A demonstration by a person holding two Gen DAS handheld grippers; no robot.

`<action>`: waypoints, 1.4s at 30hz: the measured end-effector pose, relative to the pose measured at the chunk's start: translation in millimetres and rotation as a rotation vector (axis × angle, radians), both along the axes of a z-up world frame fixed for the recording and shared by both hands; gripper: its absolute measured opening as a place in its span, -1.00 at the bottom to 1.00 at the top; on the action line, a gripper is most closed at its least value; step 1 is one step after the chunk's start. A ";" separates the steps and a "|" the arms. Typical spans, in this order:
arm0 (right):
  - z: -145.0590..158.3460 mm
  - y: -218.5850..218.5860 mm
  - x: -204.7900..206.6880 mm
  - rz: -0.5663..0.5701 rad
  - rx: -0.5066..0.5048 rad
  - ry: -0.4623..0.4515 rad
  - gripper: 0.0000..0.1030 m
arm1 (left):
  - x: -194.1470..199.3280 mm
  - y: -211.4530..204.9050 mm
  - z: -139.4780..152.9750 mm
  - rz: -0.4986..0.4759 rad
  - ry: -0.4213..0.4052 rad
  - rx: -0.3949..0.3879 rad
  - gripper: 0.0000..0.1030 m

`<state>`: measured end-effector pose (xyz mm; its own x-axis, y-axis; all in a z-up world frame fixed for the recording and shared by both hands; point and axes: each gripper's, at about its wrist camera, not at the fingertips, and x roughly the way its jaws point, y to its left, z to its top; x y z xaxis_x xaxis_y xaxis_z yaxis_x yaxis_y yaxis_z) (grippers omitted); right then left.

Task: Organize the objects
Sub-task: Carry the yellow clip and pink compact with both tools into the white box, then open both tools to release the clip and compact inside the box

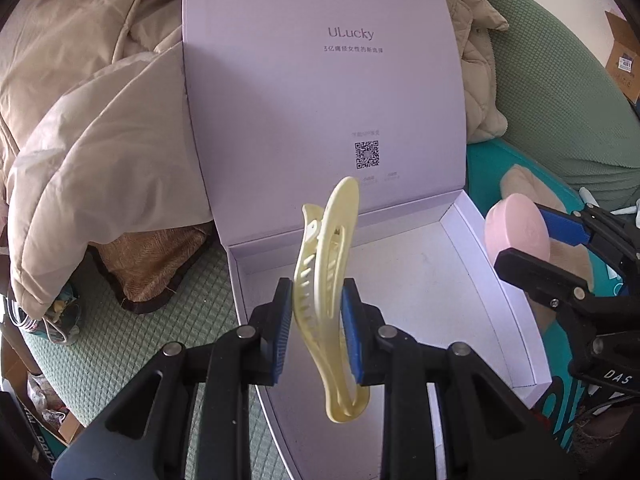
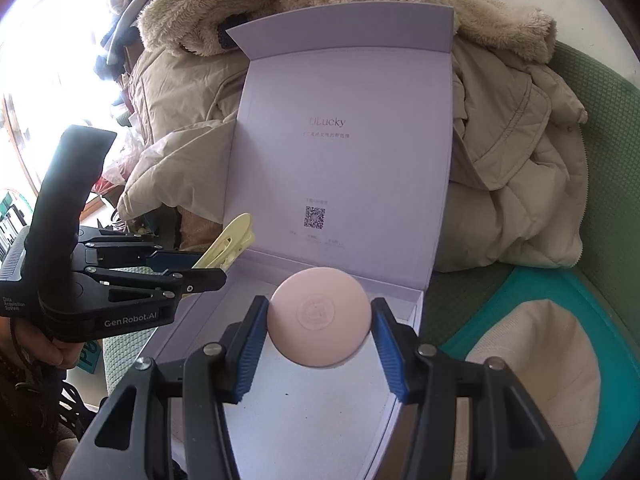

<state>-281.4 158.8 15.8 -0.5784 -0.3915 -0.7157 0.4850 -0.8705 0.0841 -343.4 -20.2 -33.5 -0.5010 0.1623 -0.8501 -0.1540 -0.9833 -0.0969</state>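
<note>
1. The left gripper (image 1: 316, 328) is clamped narrowly on a pale yellow hair clip (image 1: 328, 300), its blue pads pressing the clip's two sides.
2. The right gripper (image 2: 318, 330) holds a round pink case (image 2: 318, 316) between its pads, jaws about half apart.
3. Both things hang over the open lilac box (image 1: 500, 280). The bare tray floor shows nothing lying in it; the lid (image 1: 320, 80) stands upright behind, printed "ULucky" with a QR code.
4. Only the right wrist view shows a person's hand (image 2: 48, 350) gripping the left gripper's handle; only the left wrist view shows the clip's teeth.
5. The clip's long axis runs roughly along the gripper's fingers, its beak end towards the lid.
6. The case faces its embossed flat side to the right camera.
7. The box sits on a green textured cover (image 1: 132, 344) beside beige coats (image 2: 512, 160).
</note>
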 end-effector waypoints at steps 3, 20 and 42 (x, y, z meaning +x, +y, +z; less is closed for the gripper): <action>-8.7 -3.7 -8.5 -0.001 0.008 -0.019 0.02 | -7.8 0.1 -8.4 0.007 -0.004 -0.016 -0.56; -41.6 -23.3 -28.5 0.023 0.098 -0.094 0.02 | -20.4 7.8 -46.2 -0.019 -0.050 -0.054 -0.56; -69.7 -25.8 -38.2 0.015 0.180 -0.169 0.02 | -16.5 28.3 -74.5 -0.049 -0.081 -0.040 -0.55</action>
<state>-319.6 133.0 -53.9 -0.4399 -0.2567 -0.8606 0.4904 -0.8714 0.0092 -359.9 8.1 -108.0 -0.4226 0.1502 -0.8938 -0.1956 -0.9780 -0.0719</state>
